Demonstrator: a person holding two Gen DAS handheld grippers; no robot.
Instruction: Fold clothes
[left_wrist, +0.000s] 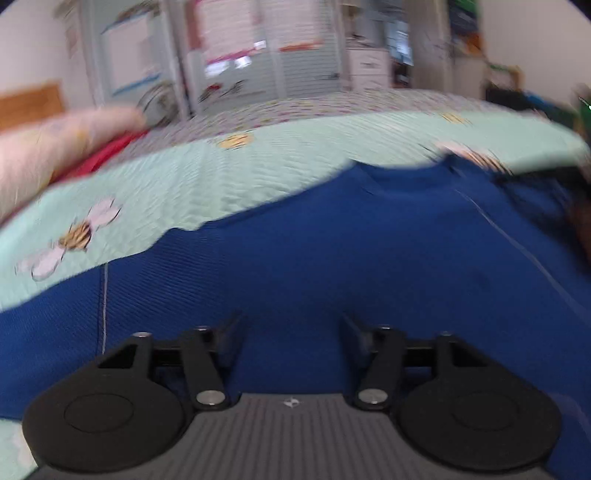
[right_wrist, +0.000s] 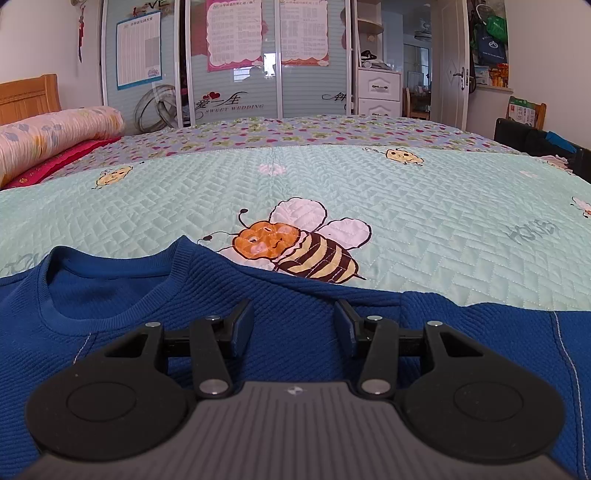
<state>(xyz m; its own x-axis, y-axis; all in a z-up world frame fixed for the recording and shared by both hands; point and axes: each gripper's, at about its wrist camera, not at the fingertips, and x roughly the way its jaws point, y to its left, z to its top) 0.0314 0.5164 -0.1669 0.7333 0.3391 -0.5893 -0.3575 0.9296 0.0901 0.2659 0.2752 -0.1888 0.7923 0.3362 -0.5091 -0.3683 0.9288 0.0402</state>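
A blue ribbed sweater (right_wrist: 110, 332) lies spread flat on the pale green quilt with bee prints (right_wrist: 424, 206), its round collar (right_wrist: 110, 273) to the left in the right wrist view. My right gripper (right_wrist: 293, 314) stands open low over the sweater's shoulder, just right of the collar, nothing between its fingers. In the blurred left wrist view the same sweater (left_wrist: 332, 251) fills the lower half. My left gripper (left_wrist: 291, 325) is open above the cloth, holding nothing. The dark shape at that view's right edge is too blurred to identify.
A rolled pink quilt (right_wrist: 55, 129) and a red pillow (right_wrist: 59, 162) lie at the far left by a wooden headboard (right_wrist: 29, 96). A floral sheet (right_wrist: 295, 129) covers the far bed. Sliding wardrobe doors (right_wrist: 229, 62) stand behind; a dark box (right_wrist: 535, 144) sits far right.
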